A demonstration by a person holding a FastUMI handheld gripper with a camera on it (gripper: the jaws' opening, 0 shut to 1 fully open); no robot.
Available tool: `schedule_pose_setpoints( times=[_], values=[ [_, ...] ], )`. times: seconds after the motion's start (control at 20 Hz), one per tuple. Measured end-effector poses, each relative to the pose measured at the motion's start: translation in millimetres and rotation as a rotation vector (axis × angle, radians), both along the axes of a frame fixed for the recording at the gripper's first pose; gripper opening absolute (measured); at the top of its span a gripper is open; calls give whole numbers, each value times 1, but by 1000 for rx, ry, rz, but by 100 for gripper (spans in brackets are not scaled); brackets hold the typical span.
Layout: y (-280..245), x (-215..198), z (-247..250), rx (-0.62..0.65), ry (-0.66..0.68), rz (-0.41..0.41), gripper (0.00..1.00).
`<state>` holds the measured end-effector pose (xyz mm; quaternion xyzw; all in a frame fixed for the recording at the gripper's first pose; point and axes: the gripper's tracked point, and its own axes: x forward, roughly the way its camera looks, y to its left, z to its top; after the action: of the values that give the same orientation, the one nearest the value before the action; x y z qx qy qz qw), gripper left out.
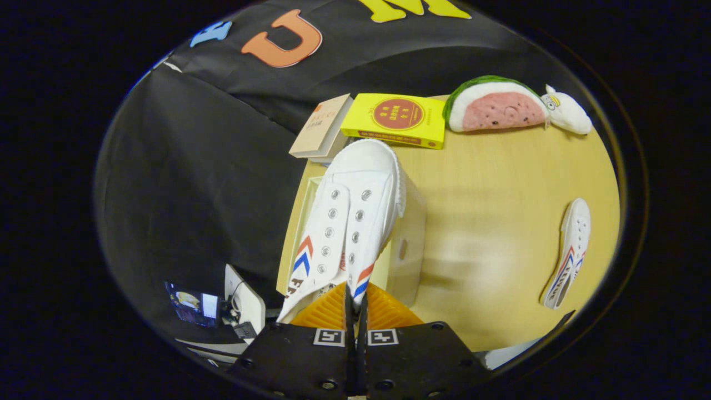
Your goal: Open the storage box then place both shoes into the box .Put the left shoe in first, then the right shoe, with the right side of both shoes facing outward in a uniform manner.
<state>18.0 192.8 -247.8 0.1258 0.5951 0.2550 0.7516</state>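
My gripper (354, 303) is shut on the rear edge of a white canvas shoe (347, 222) with red and blue chevrons. That shoe hangs toe-forward ahead of the fingers, over the clear storage box (408, 244) that stands near the wooden table's left edge. Whether it touches the box I cannot tell. The second white shoe (569, 255) lies on its side on the table (500, 222), far to the right of the box.
Beyond the box lie a tan book (320, 129) and a yellow book (397, 119). A watermelon-slice plush (494, 105) and a small white plush (566, 111) sit at the table's far right. A white device (244, 303) and a small screen (194, 305) stand below, left of the table.
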Motion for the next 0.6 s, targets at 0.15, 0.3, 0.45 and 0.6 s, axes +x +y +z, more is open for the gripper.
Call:
schedule_pose_setpoints(
  times=[0.15,0.3,0.45,0.6],
  values=[
    [32,0,-15,-19,2,3,0],
    [55,2,-35,-54,-8,7,0],
    [70,6,-59,-106,-24,23,0],
    [82,6,-76,-139,-14,25,0]
  ],
)
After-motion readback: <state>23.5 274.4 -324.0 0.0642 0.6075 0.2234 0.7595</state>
